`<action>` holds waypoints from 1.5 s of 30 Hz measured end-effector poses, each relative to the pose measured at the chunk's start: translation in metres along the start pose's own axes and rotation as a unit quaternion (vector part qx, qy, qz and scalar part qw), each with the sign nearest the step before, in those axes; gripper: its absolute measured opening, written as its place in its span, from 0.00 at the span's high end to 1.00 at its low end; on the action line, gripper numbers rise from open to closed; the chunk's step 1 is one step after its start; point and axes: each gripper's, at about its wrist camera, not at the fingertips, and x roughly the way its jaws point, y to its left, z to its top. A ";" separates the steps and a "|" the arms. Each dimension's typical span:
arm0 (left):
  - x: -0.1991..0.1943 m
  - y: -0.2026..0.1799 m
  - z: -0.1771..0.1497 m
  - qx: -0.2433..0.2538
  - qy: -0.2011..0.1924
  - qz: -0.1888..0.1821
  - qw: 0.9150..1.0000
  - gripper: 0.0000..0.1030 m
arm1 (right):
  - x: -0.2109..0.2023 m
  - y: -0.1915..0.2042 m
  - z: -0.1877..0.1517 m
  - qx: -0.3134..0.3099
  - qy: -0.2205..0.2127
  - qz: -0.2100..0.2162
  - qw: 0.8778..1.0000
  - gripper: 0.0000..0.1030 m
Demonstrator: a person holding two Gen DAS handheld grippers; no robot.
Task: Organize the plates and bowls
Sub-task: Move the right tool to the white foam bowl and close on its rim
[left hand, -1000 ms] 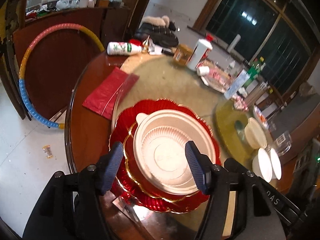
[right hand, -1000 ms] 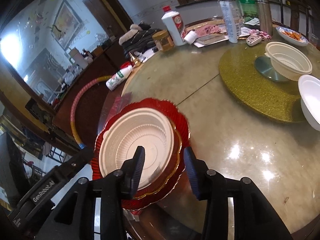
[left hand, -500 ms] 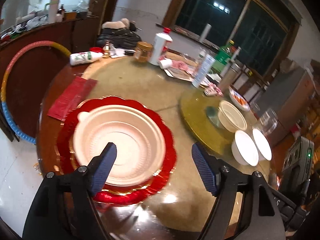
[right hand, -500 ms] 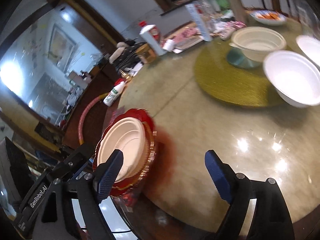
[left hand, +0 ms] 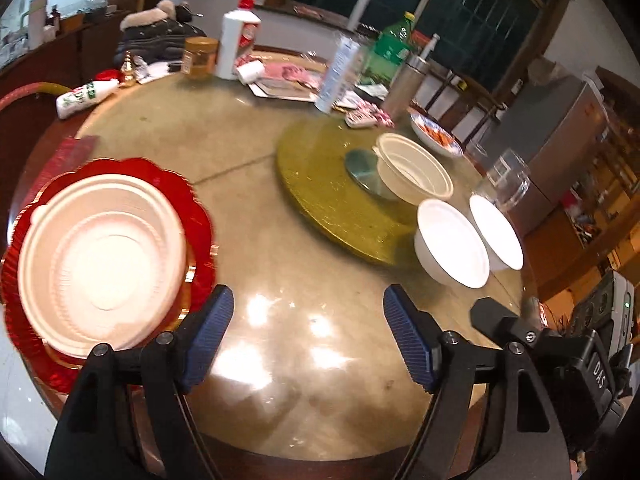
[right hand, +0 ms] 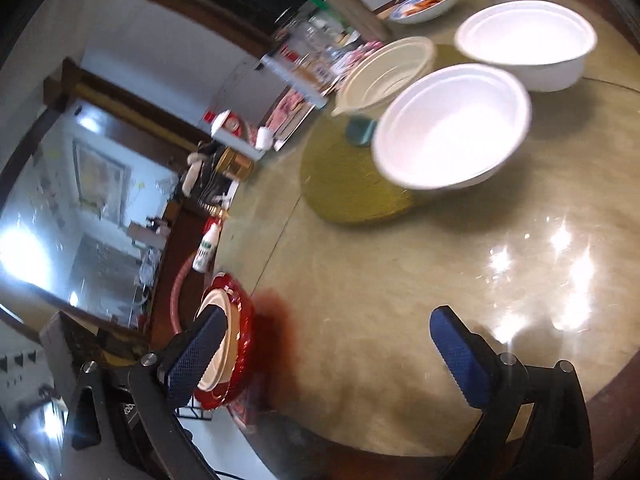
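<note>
Left wrist view: the left gripper gapes empty over the bare table; the cream bowl, mouth up, sits on red plates to its left.

Right wrist view: the right gripper, jaws just widened, holds nothing; a white bowl stands upright beyond it.

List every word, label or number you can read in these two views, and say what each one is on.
"DAS": on the black body of the right gripper, seen at the edge of the left wrist view.
White bottle with red label: print too blurred to read.
Lying white and green bottle: print too small to read.
Tall white carton: unreadable.
Green bottle: label unreadable.
In the right wrist view, nothing legible.
</note>
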 end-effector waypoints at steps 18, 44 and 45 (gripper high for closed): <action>0.064 -0.060 0.022 0.039 0.080 -0.003 0.996 0.25 | -0.039 -0.068 0.050 0.053 -0.024 -0.025 0.998 0.00; 0.138 -0.113 0.045 0.037 0.112 -0.011 0.993 0.25 | -0.004 -0.093 0.102 0.075 -0.006 -0.062 0.995 0.45; 0.139 -0.113 0.045 0.036 0.112 -0.012 0.993 0.25 | -0.003 -0.093 0.102 0.074 -0.005 -0.064 0.995 0.46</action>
